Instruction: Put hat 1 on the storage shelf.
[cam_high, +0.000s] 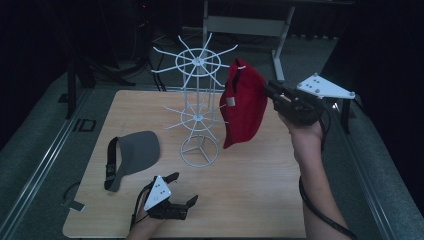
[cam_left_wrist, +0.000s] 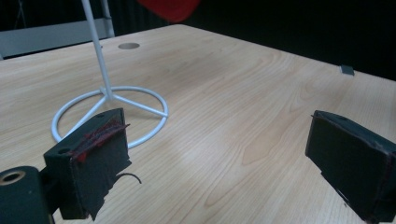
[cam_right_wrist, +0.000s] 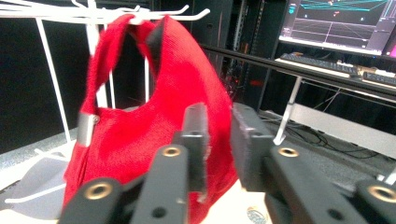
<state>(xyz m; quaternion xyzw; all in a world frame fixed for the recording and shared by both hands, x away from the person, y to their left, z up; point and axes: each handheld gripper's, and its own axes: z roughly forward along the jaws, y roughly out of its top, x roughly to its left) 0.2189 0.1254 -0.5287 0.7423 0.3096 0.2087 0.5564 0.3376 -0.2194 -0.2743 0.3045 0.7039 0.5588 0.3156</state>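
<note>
Nearest the high camera, at six o'clock on the wooden table (cam_high: 250, 200), the left gripper (cam_high: 182, 190) is hovering with its jaws spread wide and nothing between them. At about ten o'clock from it, a grey visor (cam_high: 132, 155) is lying flat. Over at two o'clock, the right gripper (cam_high: 267, 90) is pointing at a red cap (cam_high: 245, 105) that is hanging from a top hook of the white wire rack (cam_high: 197, 100). Its jaws are standing slightly parted, with cap fabric showing in the narrow gap; whether the pads are pressing on it I cannot tell.

red cap (cam_high: 244, 105) | hung by strap on rack hook (cam_high: 241, 65) | brim down
</note>
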